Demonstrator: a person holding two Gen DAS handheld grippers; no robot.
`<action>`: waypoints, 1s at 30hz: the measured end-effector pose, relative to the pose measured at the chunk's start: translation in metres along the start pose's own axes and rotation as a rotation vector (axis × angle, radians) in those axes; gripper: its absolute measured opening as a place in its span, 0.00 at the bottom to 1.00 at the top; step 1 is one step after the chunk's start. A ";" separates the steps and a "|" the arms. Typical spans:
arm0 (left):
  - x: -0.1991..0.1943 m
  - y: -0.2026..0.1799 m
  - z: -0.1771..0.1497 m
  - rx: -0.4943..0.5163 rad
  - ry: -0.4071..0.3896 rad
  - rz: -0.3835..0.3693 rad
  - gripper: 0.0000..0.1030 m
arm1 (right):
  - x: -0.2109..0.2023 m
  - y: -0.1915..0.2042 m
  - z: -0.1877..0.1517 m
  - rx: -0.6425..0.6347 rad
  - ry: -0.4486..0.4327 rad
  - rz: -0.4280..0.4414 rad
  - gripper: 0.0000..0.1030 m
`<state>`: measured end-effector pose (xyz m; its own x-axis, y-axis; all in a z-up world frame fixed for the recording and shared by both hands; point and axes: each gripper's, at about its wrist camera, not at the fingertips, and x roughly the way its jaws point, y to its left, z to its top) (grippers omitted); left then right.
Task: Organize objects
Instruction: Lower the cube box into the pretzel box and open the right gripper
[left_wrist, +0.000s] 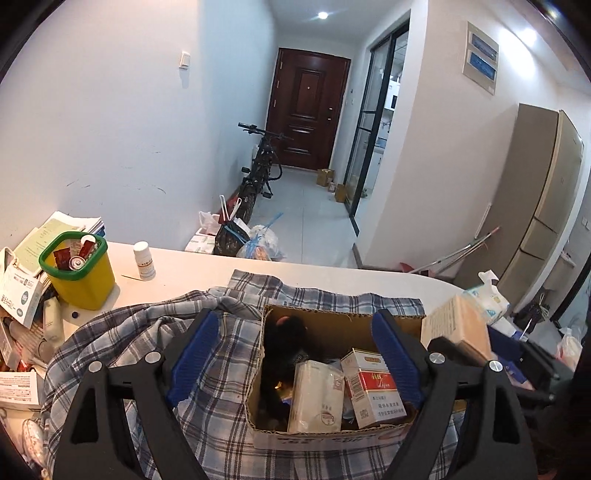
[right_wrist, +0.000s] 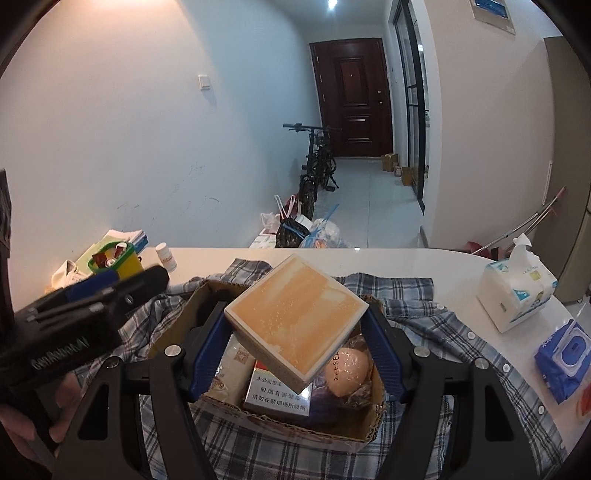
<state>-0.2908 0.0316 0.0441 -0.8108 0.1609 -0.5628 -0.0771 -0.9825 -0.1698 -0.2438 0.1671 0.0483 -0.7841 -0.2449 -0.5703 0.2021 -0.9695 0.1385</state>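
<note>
An open cardboard box (left_wrist: 332, 325) sits on a plaid shirt (left_wrist: 147, 332) on the white table. It holds a red-and-white cigarette pack (left_wrist: 373, 387), a white pack (left_wrist: 317, 395) and a dark item. My left gripper (left_wrist: 295, 354) is open and empty, its jaws wide over the box's left side. My right gripper (right_wrist: 295, 350) is shut on a square orange-topped box (right_wrist: 295, 317), held tilted above the cardboard box (right_wrist: 177, 314). That orange-topped box also shows at the right of the left wrist view (left_wrist: 458, 325). A round peach item in wrap (right_wrist: 349, 369) lies in the cardboard box.
A yellow bin with a green rim (left_wrist: 79, 273) and a white pill bottle (left_wrist: 144, 260) stand at the table's left, with piles of papers and packets. A tissue pack (right_wrist: 513, 291) and blue wipes (right_wrist: 565, 354) lie at the right. A bicycle (left_wrist: 258, 166) stands beyond.
</note>
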 end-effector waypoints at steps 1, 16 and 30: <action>0.000 0.002 0.001 -0.004 -0.002 0.000 0.84 | 0.001 0.000 -0.001 0.001 0.002 -0.004 0.68; -0.007 0.010 0.005 -0.044 -0.014 -0.011 0.84 | 0.021 0.013 -0.013 -0.053 0.065 0.011 0.68; -0.032 0.005 0.011 -0.001 -0.121 0.040 0.84 | -0.004 -0.011 0.004 0.029 -0.016 -0.016 0.78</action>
<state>-0.2713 0.0206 0.0703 -0.8771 0.1093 -0.4677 -0.0430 -0.9877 -0.1502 -0.2455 0.1789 0.0520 -0.7964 -0.2290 -0.5597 0.1721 -0.9731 0.1532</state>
